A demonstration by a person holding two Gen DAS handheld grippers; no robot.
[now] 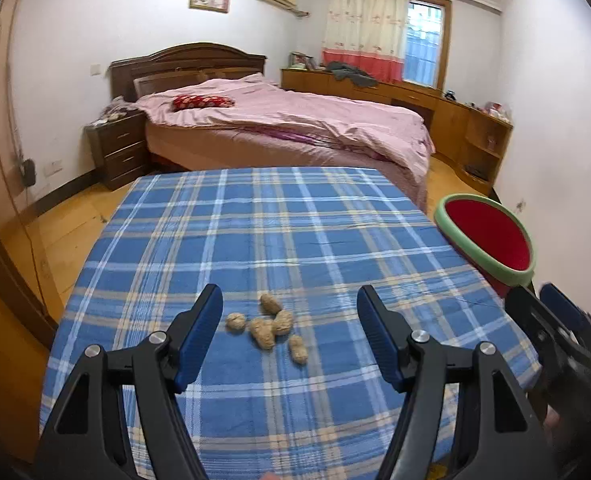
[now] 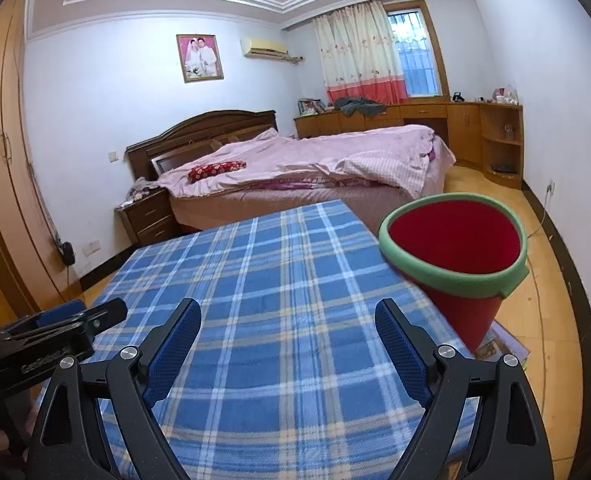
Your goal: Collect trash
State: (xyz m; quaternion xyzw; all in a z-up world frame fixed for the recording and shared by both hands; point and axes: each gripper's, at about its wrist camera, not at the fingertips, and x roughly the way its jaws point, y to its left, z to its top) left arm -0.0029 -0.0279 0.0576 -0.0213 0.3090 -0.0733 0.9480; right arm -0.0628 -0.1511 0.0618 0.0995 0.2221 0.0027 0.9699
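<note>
Several tan peanut shells [image 1: 267,326] lie in a small heap on the blue plaid tablecloth [image 1: 295,232]. My left gripper [image 1: 289,300] is open, its blue pads standing to either side of the heap without touching it. A red bin with a green rim [image 2: 453,252] stands tilted off the table's right edge, also seen as the red bin [image 1: 489,242] in the left wrist view. My right gripper [image 2: 287,316] is open over bare cloth with nothing between its fingers, the bin just to its right. The shells are out of the right wrist view.
A bed with a pink cover [image 1: 287,128] stands beyond the table, a dark nightstand [image 1: 119,148] to its left, wooden cabinets [image 2: 479,128] along the far wall. The wooden floor [image 2: 543,308] lies right of the table. The left gripper's side [image 2: 55,328] shows at left.
</note>
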